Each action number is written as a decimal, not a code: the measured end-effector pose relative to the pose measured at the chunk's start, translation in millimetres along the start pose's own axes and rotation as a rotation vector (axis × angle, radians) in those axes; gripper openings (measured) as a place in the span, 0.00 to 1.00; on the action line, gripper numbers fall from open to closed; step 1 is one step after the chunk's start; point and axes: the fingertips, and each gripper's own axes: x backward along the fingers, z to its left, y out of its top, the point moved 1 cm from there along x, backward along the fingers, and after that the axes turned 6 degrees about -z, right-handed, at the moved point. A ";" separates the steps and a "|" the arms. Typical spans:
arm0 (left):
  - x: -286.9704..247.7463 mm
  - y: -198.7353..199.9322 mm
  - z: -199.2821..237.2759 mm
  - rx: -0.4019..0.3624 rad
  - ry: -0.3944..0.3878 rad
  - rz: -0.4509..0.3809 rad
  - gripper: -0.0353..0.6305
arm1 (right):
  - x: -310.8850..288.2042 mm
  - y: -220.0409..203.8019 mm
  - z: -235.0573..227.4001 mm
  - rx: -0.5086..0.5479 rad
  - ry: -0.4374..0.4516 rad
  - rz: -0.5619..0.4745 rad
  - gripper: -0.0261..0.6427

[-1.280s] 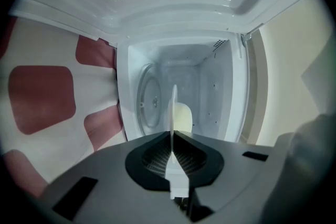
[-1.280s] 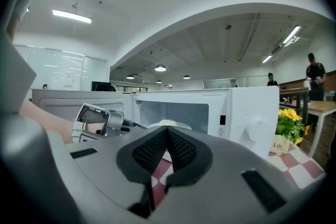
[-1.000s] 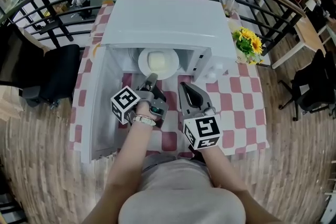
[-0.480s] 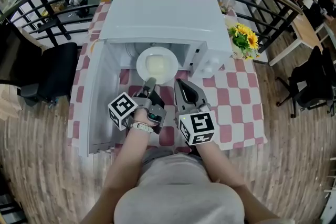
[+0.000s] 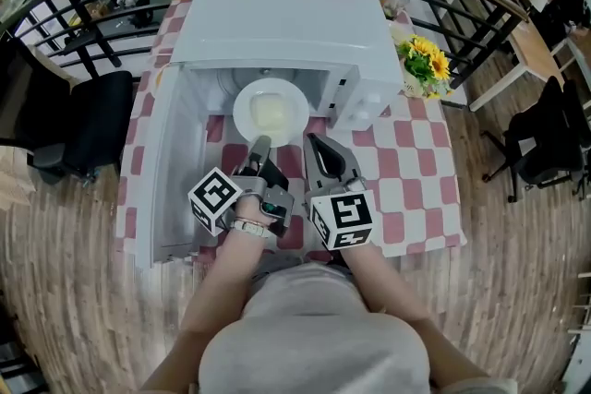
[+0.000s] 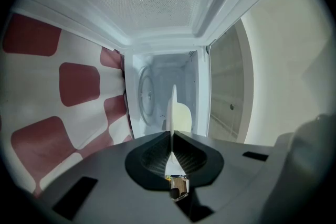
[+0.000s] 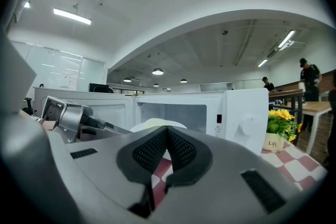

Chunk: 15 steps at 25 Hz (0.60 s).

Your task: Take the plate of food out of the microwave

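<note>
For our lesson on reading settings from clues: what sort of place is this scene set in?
Probably an open-plan office, perhaps its break corner: a black office chair, long ceiling lights overhead, and a microwave on a checked tablecloth.

An office: swivel chairs (image 5: pixel 69 129), desks (image 5: pixel 540 46), strip ceiling lights (image 7: pixel 72 16).

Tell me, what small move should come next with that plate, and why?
Probably draw the plate level, straight back toward the person. The left gripper is clamped on its near rim, and it sits at the open mouth of the microwave with food on it, so tilting risks a spill. The right gripper beside it is shut and empty.
</note>
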 end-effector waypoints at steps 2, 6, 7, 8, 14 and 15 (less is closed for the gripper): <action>1.6 -2.5 -1.8 -0.009 -0.007 0.006 0.08 | 1.3 -0.2 0.0 0.002 -0.004 0.000 0.07; 3.7 -7.0 -5.4 -0.022 -0.016 0.017 0.08 | 3.5 -0.6 2.7 0.004 -0.008 0.002 0.07; 4.6 -7.9 -5.7 -0.023 -0.016 0.019 0.08 | 4.1 -1.0 4.1 0.007 -0.006 0.003 0.07; 5.3 -8.5 -5.7 -0.023 -0.015 0.020 0.08 | 4.4 -1.2 5.2 0.009 -0.004 0.002 0.07; 6.3 -7.4 -7.8 -0.026 -0.020 0.018 0.08 | 3.7 -1.9 6.2 0.005 -0.001 -0.001 0.07; 6.1 -7.9 -8.7 -0.025 -0.022 0.018 0.08 | 4.2 -2.0 5.4 0.002 -0.003 0.000 0.07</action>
